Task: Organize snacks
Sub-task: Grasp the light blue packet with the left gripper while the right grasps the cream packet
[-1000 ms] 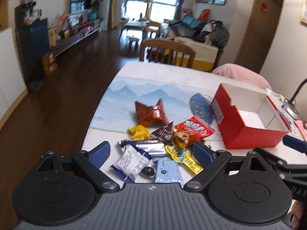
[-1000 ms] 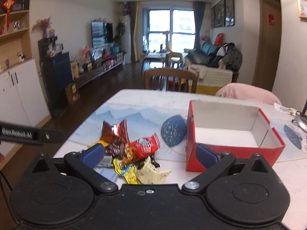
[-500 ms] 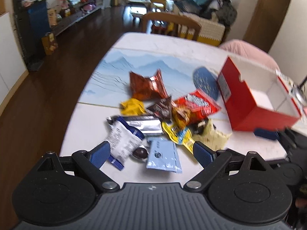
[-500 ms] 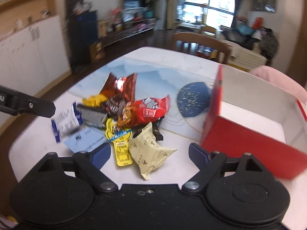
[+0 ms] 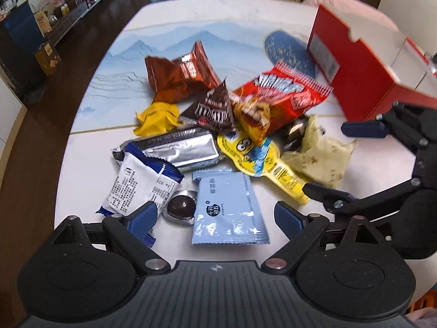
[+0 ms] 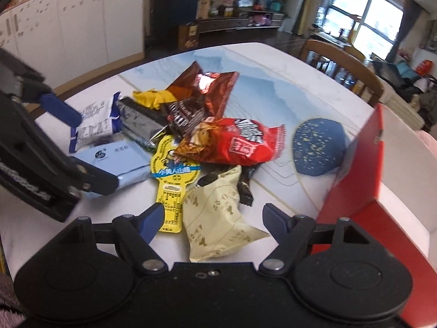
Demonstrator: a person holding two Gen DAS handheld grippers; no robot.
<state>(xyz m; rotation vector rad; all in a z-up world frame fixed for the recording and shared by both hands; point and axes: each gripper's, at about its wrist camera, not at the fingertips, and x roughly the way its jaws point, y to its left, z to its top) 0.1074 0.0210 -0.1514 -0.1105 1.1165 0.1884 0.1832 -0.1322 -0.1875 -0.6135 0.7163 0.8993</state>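
A heap of snack packets is lying on the white counter (image 5: 90,164), partly over a blue mountain-print mat (image 5: 164,41). At the near edge a light blue sachet (image 5: 228,209) is lying flat, touching a small round foil-wrapped chocolate (image 5: 181,206) and a white-and-blue packet (image 5: 142,183). Behind them a silver foil bar (image 5: 180,147) is sitting beside a yellow character-shaped packet (image 5: 259,161), which is resting against a pale cream pouch (image 6: 215,213). Further back, a red chip bag (image 5: 278,98) is overlapping a dark M&M's pouch (image 5: 213,109), with a brown foil bag (image 5: 180,76) and a crumpled yellow wrapper (image 5: 157,117) beyond. To the right an open red box (image 5: 363,71) is standing next to a dark blue speckled coaster (image 6: 318,147).

The left hand-held gripper (image 5: 215,216) is hovering with its jaws spread wide on either side of the light blue sachet, gripping nothing. The right hand-held gripper (image 6: 211,217) is likewise gaping wide, straddling the cream pouch without closing on it.
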